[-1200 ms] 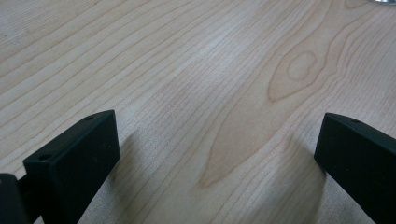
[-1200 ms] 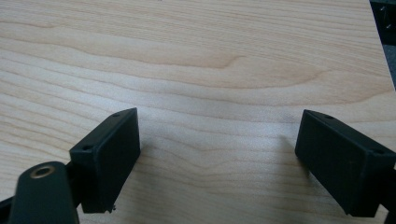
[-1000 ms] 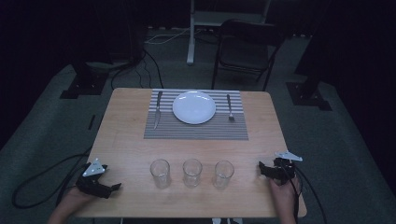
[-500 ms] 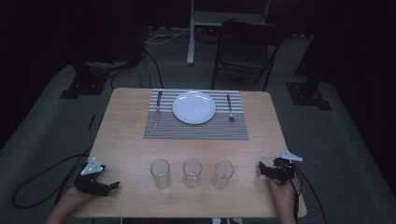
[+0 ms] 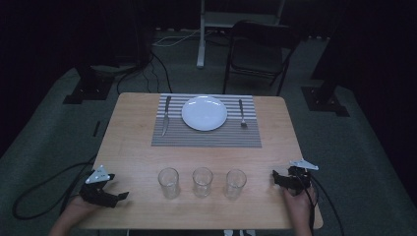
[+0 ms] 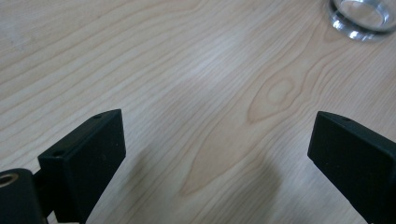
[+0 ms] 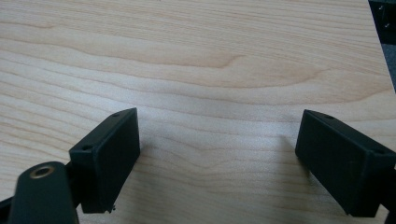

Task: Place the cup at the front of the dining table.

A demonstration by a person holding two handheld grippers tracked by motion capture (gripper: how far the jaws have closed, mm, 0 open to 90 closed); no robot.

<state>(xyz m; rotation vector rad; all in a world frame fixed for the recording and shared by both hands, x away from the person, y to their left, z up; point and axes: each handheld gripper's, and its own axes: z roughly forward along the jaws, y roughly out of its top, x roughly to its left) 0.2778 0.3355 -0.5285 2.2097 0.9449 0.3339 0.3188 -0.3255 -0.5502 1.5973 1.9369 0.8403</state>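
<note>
Dark floor and black stands surround a wooden table (image 5: 133,147), with a folding chair (image 5: 255,54) behind it. On the far half of the table lies a striped placemat (image 5: 206,137), and on it a white plate (image 5: 204,112) sits between a knife (image 5: 166,115) and a fork (image 5: 242,114).

Compared with one second ago, we see almost no change. The left gripper (image 5: 123,196) has slid a little toward the near edge of the table, and the right gripper (image 5: 276,178) is in the same place as before. The three glasses have not moved. We judge from this that the work has not really begun; both hands are only waiting near the front corners.

The glasses stand in a row near the front edge, well apart from the placemat: the left glass (image 5: 168,183), the middle glass (image 5: 202,181) and the right glass (image 5: 235,183). The right gripper is near the right glass but does not touch it. The left gripper is farther from the left glass, whose base shows at the top of the left gripper view (image 6: 362,16).

Both grippers (image 6: 217,154) (image 7: 217,158) have their jaws spread wide, with only bare wood between them.
</note>
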